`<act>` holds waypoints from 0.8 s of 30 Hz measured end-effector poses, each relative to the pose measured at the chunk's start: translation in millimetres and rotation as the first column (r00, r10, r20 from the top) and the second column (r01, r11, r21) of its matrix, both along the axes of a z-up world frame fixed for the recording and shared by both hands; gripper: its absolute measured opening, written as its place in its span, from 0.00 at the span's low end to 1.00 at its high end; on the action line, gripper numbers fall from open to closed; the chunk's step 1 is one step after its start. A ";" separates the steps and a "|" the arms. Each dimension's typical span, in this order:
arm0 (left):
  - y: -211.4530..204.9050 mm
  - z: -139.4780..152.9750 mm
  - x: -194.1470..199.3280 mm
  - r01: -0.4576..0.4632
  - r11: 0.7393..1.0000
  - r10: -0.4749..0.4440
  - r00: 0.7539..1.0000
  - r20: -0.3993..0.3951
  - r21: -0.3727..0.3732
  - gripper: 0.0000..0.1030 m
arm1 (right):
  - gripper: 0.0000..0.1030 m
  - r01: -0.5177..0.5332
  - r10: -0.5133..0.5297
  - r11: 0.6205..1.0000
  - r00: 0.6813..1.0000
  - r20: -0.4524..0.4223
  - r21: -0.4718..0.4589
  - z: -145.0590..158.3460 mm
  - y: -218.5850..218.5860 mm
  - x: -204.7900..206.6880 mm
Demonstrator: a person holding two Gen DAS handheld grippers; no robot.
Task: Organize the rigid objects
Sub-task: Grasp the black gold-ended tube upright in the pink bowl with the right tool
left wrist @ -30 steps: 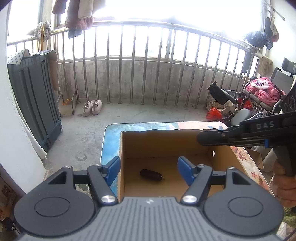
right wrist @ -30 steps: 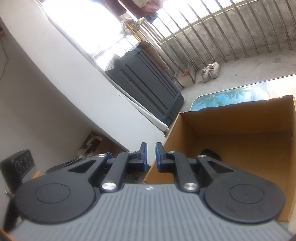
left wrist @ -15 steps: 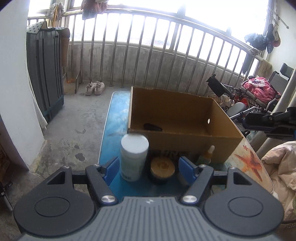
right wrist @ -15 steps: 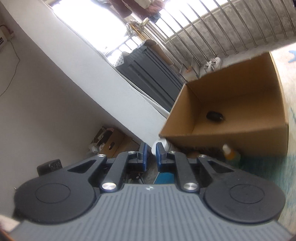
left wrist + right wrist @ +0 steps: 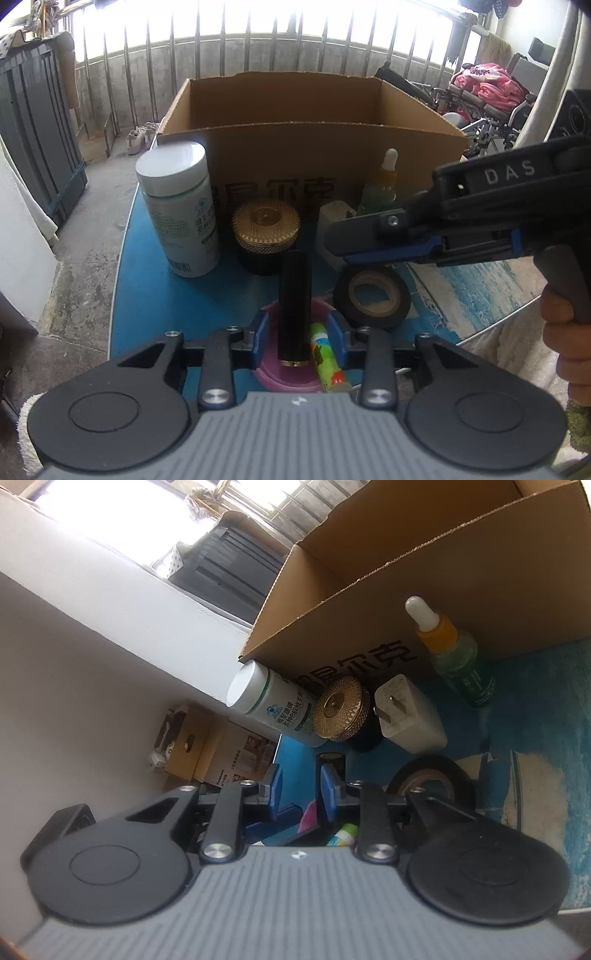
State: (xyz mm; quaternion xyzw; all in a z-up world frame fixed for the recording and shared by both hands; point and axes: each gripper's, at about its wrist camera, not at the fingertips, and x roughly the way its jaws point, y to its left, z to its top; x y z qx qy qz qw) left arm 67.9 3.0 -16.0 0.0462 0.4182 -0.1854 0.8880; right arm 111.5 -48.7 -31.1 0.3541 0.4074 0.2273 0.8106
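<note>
Left gripper (image 5: 300,339) half open, straddling the black tube (image 5: 294,306) lying across a pink dish (image 5: 273,373), gripping nothing yet. Right gripper (image 5: 298,789) narrowly parted, empty. Ahead, bottle (image 5: 179,206), gold-lidded jar (image 5: 265,230), dropper (image 5: 382,182), charger (image 5: 408,712), tape (image 5: 373,297) all still outside the box (image 5: 314,155)

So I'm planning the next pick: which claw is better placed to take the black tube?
Left. The left claw is open with the black tube between its fingers; the right claw hangs over the white charger, off to the side.

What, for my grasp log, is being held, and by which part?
Nothing. Left gripper, jaws open, flanks the black tube near its gold-rimmed end; right gripper empty.
</note>
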 end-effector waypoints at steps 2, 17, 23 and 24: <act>-3.6 -7.4 3.8 -0.011 1.000 0.011 1.000 -0.012 0.023 0.32 | 0.25 -0.010 0.010 1.000 1.000 -0.004 0.000 -1.3 2.4 4.6; -0.5 -12.4 12.9 -0.052 0.999 0.052 0.998 -0.034 0.013 0.23 | 0.33 -0.035 0.035 0.999 0.998 -0.050 0.003 -29.7 20.4 22.7; -5.2 -12.5 10.1 -0.049 0.998 0.050 0.999 -0.013 0.034 0.22 | 0.28 -0.015 0.015 1.000 0.997 -0.073 0.006 -42.1 22.7 26.4; -5.6 -12.5 9.8 -0.050 0.998 0.050 0.999 -0.011 0.035 0.22 | 0.26 -0.010 0.011 1.000 0.997 -0.071 0.017 -43.8 22.4 26.4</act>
